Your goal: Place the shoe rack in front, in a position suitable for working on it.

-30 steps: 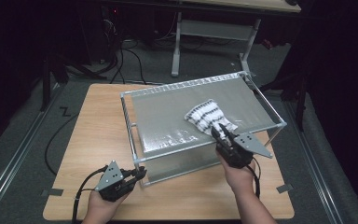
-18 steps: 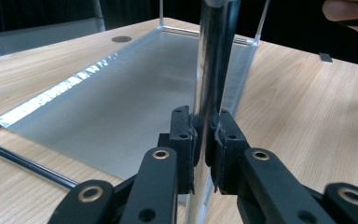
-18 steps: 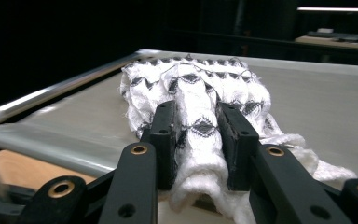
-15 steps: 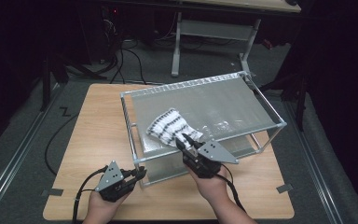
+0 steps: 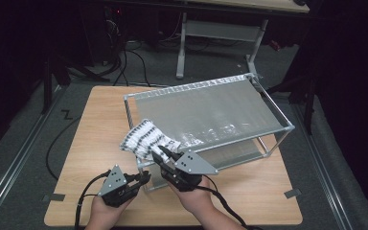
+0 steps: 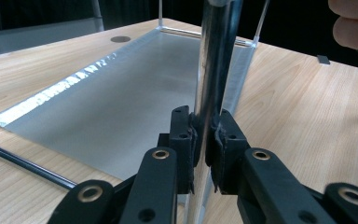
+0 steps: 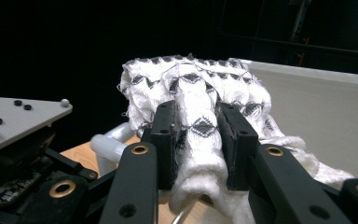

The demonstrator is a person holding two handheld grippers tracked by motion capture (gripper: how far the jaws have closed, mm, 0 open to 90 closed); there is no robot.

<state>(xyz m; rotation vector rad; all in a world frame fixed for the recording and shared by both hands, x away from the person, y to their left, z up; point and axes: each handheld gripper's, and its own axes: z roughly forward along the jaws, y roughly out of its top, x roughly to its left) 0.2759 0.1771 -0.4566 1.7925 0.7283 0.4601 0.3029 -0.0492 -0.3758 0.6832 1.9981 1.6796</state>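
Dark floor and black surroundings swallow most of the room beyond the wooden table point(image 5: 100, 124); cables and the legs of another desk point(image 5: 220, 28) are only dimly made out at the back of the high view. On the table stands a metal-framed rack point(image 5: 273, 112) with a grey sheet stretched across its top and a lower shelf half hidden beneath it.

At the rack's near left corner the left gripper point(image 5: 143, 178) has its jaws closed tight on the upright post point(image 6: 213, 70). In the left gripper view the post rises between the pads and runs out of the top edge, so its upper end is cut off; the pads hide where it meets the table.

The right gripper point(image 5: 165, 154) clamps a white cloth point(image 5: 143, 138) with a dark pattern, a thick fold of it bunched between the jaws. The cloth hangs over the rack's near left corner, partly on the grey sheet and partly past the frame. The right gripper view shows the fold point(image 7: 198, 116) squeezed between the pads; its lower end spills below them and is cut off at the bottom edge. How much cloth lies behind the fold cannot be seen.
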